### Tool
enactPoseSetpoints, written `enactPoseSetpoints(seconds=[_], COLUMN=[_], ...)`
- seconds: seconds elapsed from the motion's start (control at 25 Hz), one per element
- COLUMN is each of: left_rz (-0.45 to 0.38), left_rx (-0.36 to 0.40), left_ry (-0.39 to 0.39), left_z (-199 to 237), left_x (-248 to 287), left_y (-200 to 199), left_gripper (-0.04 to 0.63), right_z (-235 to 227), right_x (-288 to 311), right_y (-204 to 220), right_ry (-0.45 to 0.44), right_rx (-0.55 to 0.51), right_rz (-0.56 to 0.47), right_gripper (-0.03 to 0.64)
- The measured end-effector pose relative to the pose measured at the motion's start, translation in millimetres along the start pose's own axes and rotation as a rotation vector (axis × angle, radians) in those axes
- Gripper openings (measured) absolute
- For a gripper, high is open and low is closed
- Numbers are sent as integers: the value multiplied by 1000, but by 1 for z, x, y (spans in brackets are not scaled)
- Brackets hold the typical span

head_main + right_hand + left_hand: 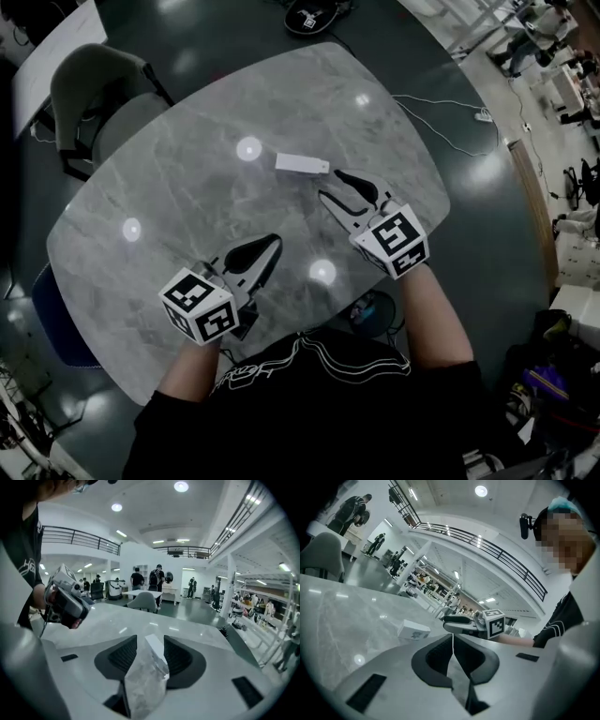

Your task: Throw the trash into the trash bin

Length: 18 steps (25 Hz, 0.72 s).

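Observation:
A small white box (pixel 302 164) lies flat on the grey marble table (pixel 187 178), past its middle. My right gripper (pixel 334 186) is open just short of the box's right end, with its fingertips pointing at it. In the right gripper view the box (pixel 154 645) shows in the gap ahead of the tips of the right gripper (pixel 150 638), and nothing is pressed between the pads. My left gripper (pixel 267 248) is shut and empty, low over the table near the front edge. From the left gripper (pixel 453 637) I see the box (pixel 414 631) and the right gripper (pixel 457 623) beyond it.
A grey chair (pixel 98 89) stands at the table's far left and a blue seat (pixel 52 314) at the near left. A dark round thing (pixel 372 309) sits on the floor by the near edge. A white cable (pixel 450 117) runs on the floor to the right.

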<state>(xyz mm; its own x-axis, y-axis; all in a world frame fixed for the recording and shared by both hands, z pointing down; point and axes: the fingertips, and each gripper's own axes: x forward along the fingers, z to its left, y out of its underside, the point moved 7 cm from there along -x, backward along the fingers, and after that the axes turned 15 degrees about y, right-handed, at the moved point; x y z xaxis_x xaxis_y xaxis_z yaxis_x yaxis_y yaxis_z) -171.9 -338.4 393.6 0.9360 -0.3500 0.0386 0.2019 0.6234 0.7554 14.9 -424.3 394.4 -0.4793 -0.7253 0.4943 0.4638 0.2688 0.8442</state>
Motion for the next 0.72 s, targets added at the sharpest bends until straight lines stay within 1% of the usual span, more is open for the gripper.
enactPoseSetpoints(seconds=[0.04, 0.12, 0.2, 0.32, 0.4, 0.48, 0.56, 0.72], left_rz=[2, 7, 15, 12, 0, 5, 26, 40], left_rx=[-10, -27, -38, -57, -80, -89, -82, -85], left_ry=[-4, -12, -28, -49, -48, -48, -48, -44], left_z=[4, 11, 20, 33, 38, 40, 43, 49], left_x=[-2, -5, -9, -10, -7, -6, -4, -2], left_y=[2, 7, 12, 17, 20, 23, 25, 28], left_gripper=[15, 15, 15, 15, 14, 15, 15, 15], right_z=[0, -2, -5, -13, -16, -16, -14, -7], right_x=[11, 30, 47, 69, 81, 91, 98, 107], right_y=[5, 15, 23, 35, 42, 48, 51, 58], right_ry=[-5, -18, -11, 0, 3, -9, -32, -52], right_rx=[-18, -53, -103, -185, -228, -239, -235, -247], right_rz=[22, 71, 101, 135, 157, 171, 177, 170], right_gripper=[188, 241, 265, 276, 278, 278, 276, 276])
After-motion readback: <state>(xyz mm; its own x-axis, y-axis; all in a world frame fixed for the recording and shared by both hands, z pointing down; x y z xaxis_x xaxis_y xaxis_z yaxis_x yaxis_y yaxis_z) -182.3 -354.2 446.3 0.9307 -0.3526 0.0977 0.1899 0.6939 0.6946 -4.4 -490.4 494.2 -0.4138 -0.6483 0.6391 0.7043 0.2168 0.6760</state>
